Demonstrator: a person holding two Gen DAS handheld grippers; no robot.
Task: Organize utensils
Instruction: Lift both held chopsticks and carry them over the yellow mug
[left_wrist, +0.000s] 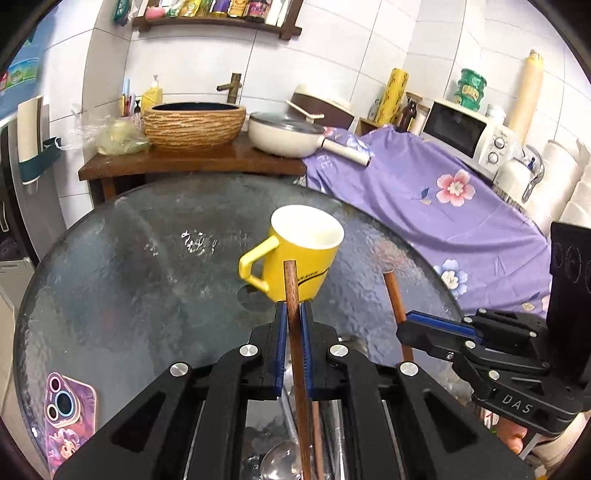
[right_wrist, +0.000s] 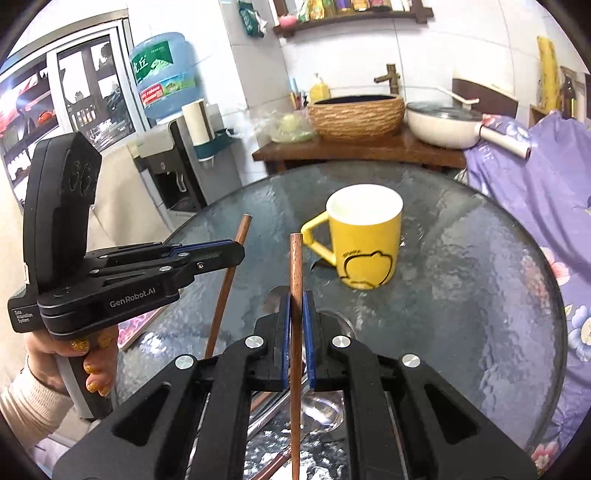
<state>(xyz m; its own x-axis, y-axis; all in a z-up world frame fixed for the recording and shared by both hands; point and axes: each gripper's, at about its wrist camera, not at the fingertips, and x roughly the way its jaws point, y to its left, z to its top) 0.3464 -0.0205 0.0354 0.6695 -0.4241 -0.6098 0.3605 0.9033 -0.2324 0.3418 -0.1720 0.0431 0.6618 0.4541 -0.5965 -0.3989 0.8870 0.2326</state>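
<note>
Chopsticks, one pinched per claw, stand before the mug mid-table.

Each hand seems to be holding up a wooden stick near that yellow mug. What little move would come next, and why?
Probably carry both sticks forward over the mug and lower their ends in. The left tool is shut on one chopstick, the right tool on the other chopstick. The mug stands upright and looks empty just ahead, and a spoon lies on the table below.
</note>
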